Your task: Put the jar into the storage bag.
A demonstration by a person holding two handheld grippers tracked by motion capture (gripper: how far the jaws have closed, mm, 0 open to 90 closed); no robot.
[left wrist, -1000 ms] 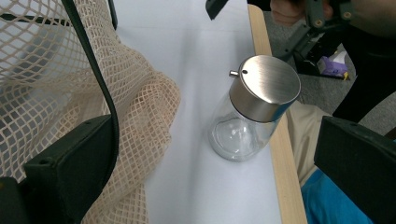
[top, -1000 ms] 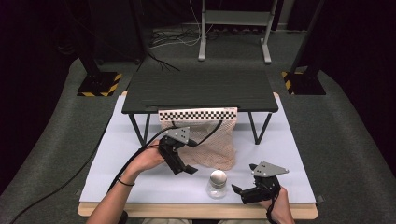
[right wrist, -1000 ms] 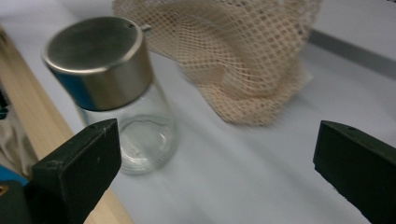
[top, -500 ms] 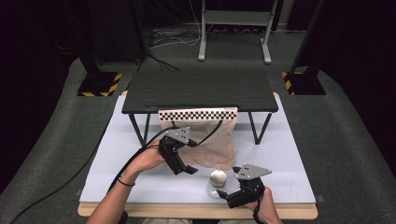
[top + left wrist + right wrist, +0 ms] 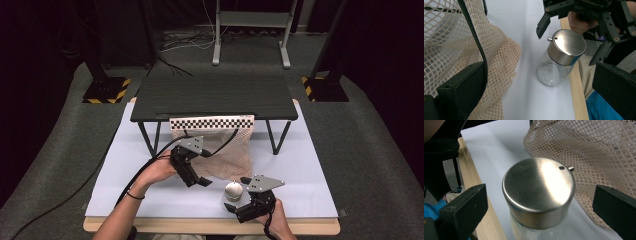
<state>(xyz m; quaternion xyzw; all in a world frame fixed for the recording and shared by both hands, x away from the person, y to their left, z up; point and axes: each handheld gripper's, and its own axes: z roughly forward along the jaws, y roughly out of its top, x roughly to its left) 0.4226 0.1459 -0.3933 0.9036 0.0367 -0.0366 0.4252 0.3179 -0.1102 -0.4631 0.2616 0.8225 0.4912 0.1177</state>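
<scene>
The step in hand looks like the approach to a grasp: the right gripper (image 5: 239, 195) hangs with its jaws released and spread wide on either side of the glass jar (image 5: 233, 191), whose brushed-steel lid (image 5: 539, 190) sits between them in the right gripper view with clear gaps to both jaws, so nothing is gripped yet. The jar stands upright on the white surface (image 5: 310, 170), near its front edge, at about five o'clock from the left gripper (image 5: 196, 181) and just off the lower fringe of the mesh bag (image 5: 227, 150). The left gripper has the bag's netting (image 5: 499, 57) lying against one of its jaws, which are apart; whether it actually pinches the mesh I cannot tell. The next move, as I judge it, calls for lowering the right jaws a little past the lid's rim and closing on the lid or the glass below it, squarely, since the smooth metal could slip. Room is tight toward six o'clock, where the wooden edge (image 5: 574, 87) of the surface runs just beside the jar; toward twelve o'clock the bag and the black stand (image 5: 215, 95) crowd in. Open white surface lies at three o'clock and at nine o'clock.
</scene>
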